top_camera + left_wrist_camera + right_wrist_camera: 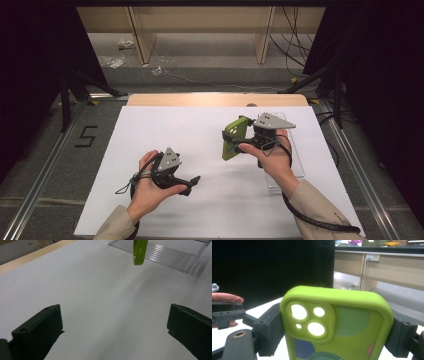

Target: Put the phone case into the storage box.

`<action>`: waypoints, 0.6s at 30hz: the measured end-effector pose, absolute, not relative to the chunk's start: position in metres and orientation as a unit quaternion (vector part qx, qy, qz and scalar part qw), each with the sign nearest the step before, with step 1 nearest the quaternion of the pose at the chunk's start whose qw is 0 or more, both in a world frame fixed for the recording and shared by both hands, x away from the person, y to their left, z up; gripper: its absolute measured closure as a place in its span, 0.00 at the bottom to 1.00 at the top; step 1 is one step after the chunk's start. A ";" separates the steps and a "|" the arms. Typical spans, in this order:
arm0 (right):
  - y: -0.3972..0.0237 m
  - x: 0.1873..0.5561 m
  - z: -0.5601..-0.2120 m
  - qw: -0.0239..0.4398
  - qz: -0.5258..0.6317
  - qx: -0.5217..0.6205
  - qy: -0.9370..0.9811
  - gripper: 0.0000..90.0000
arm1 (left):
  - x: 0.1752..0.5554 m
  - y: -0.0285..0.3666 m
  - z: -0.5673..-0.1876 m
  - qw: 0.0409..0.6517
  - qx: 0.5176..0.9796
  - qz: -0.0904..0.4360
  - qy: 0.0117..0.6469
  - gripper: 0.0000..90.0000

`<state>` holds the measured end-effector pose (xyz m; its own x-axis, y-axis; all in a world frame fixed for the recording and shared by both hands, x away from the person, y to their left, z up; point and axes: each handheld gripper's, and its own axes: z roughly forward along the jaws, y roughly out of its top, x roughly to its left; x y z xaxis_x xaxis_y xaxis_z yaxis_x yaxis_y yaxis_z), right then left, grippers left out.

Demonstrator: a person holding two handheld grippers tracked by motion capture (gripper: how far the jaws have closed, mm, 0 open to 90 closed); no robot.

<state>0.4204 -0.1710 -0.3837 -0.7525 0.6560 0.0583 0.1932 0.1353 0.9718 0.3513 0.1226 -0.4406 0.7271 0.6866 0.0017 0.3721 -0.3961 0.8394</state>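
Hovering low over the white bench (200,135) at the left: the left hand-held gripper (192,182), jaws standing wide apart with nothing between them. Being held upright clear of the bench, right of centre: the green phone case (234,138), camera cut-outs at its top. Clamping the case by its two long edges: the right hand-held gripper (337,335), pads pressing on both sides. Lying just behind and under that hand, at the right of the bench: a clear plastic tray (295,165).
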 end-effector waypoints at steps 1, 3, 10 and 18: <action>-0.172 0.421 -0.383 0.197 0.590 0.293 0.726 0.20 | 0.351 0.123 -0.441 0.443 0.816 0.177 0.324 0.00; -0.173 0.421 -0.383 0.198 0.590 0.293 0.726 0.20 | 0.351 0.123 -0.441 0.443 0.817 0.178 0.325 0.00; -0.178 0.423 -0.380 0.202 0.591 0.297 0.722 0.20 | 0.352 0.126 -0.441 0.442 0.816 0.177 0.327 0.00; -0.182 0.424 -0.377 0.207 0.592 0.300 0.719 0.20 | 0.351 0.128 -0.442 0.443 0.815 0.177 0.329 0.00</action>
<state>0.4241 -0.1823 -0.3766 -0.7349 0.6757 0.0574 0.1869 0.1205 0.9750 0.3513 0.1278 -0.4417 0.7215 0.6924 -0.0035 0.3795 -0.3913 0.8384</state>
